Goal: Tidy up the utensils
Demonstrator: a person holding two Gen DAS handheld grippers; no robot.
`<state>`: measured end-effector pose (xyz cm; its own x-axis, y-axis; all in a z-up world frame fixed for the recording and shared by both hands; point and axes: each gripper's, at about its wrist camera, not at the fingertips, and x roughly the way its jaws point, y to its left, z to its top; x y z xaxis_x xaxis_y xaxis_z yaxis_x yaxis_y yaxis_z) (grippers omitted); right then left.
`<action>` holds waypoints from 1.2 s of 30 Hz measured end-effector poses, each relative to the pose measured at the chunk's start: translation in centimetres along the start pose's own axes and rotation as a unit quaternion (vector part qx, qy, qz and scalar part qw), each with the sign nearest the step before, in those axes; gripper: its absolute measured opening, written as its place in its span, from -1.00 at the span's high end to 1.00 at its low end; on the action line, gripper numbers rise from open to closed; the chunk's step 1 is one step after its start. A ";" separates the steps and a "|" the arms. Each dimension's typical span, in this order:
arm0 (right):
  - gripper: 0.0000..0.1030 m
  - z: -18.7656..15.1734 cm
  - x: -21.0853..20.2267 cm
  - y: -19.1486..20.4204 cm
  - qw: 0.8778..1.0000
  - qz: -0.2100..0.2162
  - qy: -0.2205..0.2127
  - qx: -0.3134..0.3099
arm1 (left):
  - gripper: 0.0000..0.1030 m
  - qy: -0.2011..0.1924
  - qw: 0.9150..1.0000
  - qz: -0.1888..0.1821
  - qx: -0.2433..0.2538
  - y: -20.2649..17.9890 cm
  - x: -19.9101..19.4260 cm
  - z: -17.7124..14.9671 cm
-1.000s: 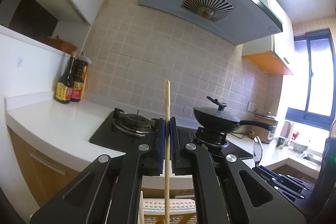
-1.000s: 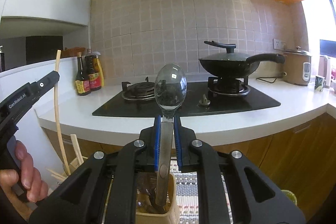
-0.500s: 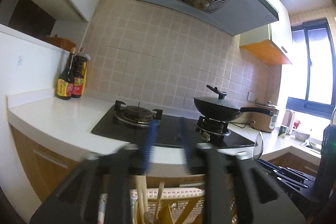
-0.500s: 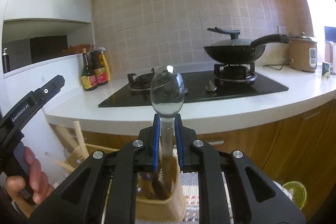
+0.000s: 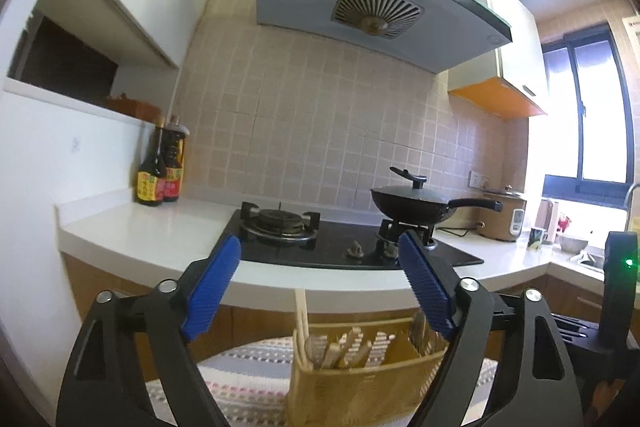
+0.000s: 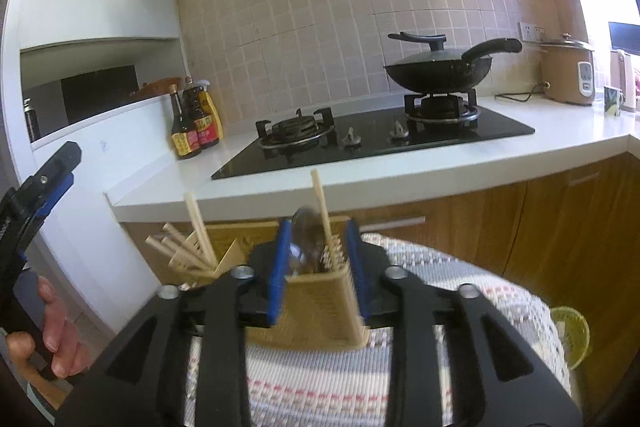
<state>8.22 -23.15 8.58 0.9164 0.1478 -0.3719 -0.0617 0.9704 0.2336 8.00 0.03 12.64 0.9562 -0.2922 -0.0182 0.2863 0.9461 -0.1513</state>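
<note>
Two grippers, both spread wide and empty, above a yellow utensil holder (image 5: pixel 360 383) on a striped cloth (image 6: pixel 320 387) in front of a kitchen counter (image 6: pixel 400 171). Left gripper (image 5: pixel 320 283) parted well beyond the holder's width, nothing between its blue pads (image 5: pixel 212 291). Right gripper (image 6: pixel 316 259) likewise apart, straddling the near compartment, its pads clear of the spoon (image 6: pixel 306 239), whose bowl shows blurred just above the rim. Chopsticks (image 6: pixel 192 247) fanned and leaning in the far compartment, one more chopstick (image 6: pixel 322 215) standing tilted beside the spoon.

Judged to be the release and withdrawal after dropping a piece into each side. Best done by lifting straight up and back, keeping the fingers apart until clear of the tall, leaning sticks. Worth watching: the tilted chopstick between the right fingers, easily snagged and levered out on the way up. Light plastic holder on soft cloth, likely to tip or slide if bumped sideways. Wok (image 6: pixel 436 67), stove (image 6: pixel 372 143) and sauce bottles (image 6: pixel 196 123) well apart, no obstacle. Unclear from either view whether any loose utensils remain.
</note>
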 end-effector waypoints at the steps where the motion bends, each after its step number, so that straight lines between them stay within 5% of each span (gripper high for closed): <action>1: 0.09 -0.3 -0.5 0.2 1.000 -0.002 -0.001 -0.002 | -0.67 0.000 1.000 0.003 0.001 0.1 -0.7 -0.1; 8: -0.06 -3.1 -3.6 2.1 1.000 -0.001 0.001 -0.023 | -0.82 0.026 0.999 0.032 -0.014 1.3 -3.4 -2.6; 15: -0.57 -6.8 -5.2 3.7 0.998 -0.027 -0.022 -0.061 | -0.82 0.060 0.996 0.066 0.017 0.7 -4.8 -7.2; 21: -0.67 -9.9 -5.6 4.7 0.989 -0.094 -0.076 -0.087 | -0.84 0.045 0.990 0.127 0.032 0.2 -5.7 -10.5; 36: -0.80 -10.9 -5.3 3.6 0.984 -0.124 -0.117 -0.057 | -0.85 0.010 0.983 0.167 0.073 -1.6 -6.6 -12.2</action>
<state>-1.20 -18.35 1.58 0.9739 -0.1318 -0.1847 0.1440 0.9881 0.0545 0.48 -1.28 0.99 0.9974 0.0374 -0.0619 -0.0370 0.9993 0.0091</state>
